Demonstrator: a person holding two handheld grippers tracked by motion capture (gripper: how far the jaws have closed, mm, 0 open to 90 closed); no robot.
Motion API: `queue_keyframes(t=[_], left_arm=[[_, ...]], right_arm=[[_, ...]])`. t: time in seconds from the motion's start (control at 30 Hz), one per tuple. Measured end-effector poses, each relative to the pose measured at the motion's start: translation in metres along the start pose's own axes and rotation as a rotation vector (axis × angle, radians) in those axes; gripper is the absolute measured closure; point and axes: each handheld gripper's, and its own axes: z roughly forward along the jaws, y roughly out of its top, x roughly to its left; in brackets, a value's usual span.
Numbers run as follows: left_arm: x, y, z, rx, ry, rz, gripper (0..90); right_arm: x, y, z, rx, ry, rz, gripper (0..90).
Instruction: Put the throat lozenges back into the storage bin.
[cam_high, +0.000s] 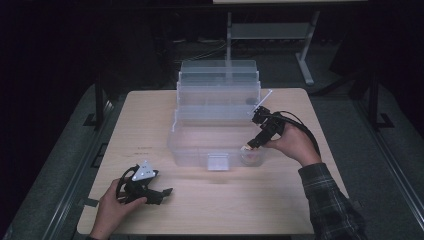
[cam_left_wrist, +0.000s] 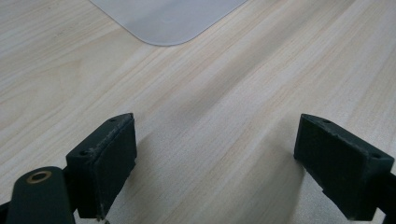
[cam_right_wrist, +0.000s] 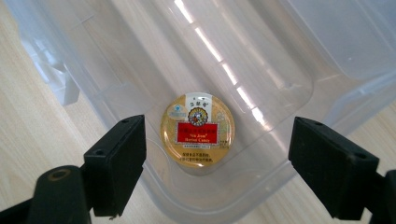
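Round gold tin in the near right corner of the clear box

The tin (cam_right_wrist: 197, 129) lies flat on the floor of the clear plastic box (cam_right_wrist: 289, 60). Its shiny lid bears a red label; I think it reads "Nin Jiom Herbal Candy", but the print is small. I see my right gripper (cam_high: 248, 146) tilted down over it, jaws spread and empty. My left gripper (cam_high: 165, 192) rests on the table (cam_high: 225, 210), jaws spread too.

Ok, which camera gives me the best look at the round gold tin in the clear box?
The right gripper view: the round gold tin lies flat on the floor of the clear box, label up, between the open tongs. The high view shows it as a small, faint disc in the box's near right corner. The left gripper view looks at bare tabletop.
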Motion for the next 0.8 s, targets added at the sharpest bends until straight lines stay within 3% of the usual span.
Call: queue_keyframes(t=[0.8], left_arm=[[0.0, 0.0, 0.0, -0.001, 0.004, -0.001, 12.1]], right_arm=[[-0.004, -0.045, -0.027, -0.045, -0.037, 0.061, 17.4]])
